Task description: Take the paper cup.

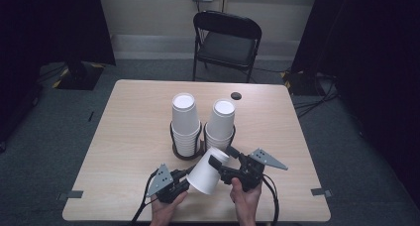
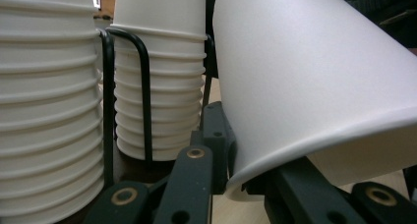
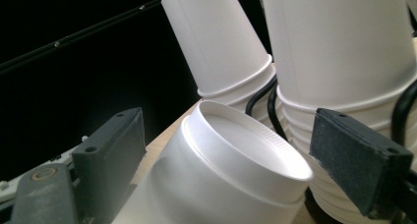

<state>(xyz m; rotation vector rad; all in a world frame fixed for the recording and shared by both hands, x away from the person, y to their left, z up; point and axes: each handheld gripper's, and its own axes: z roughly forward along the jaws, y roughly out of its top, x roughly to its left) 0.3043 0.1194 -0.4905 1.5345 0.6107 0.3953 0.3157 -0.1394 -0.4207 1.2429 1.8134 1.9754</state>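
Observation:
A single white paper cup [image 1: 207, 171] lies tilted between my two grippers, just above the table's near edge. My left gripper [image 1: 187, 184] is shut on its rim; in the left gripper view the rim [image 2: 275, 160] is pinched between the black jaws. My right gripper [image 1: 224, 157] stands open around the cup's base [image 3: 246, 140], its pads [image 3: 359, 160] a little off the wall. Behind the cup, two stacks of upside-down white cups [image 1: 184, 119] [image 1: 221, 119] stand in a black wire holder [image 1: 174, 141].
The wooden table [image 1: 138, 117] has a small dark round hole [image 1: 236, 95] near its far edge. A black folding chair [image 1: 227, 42] stands beyond the table. Dark curtains hang on both sides of the room.

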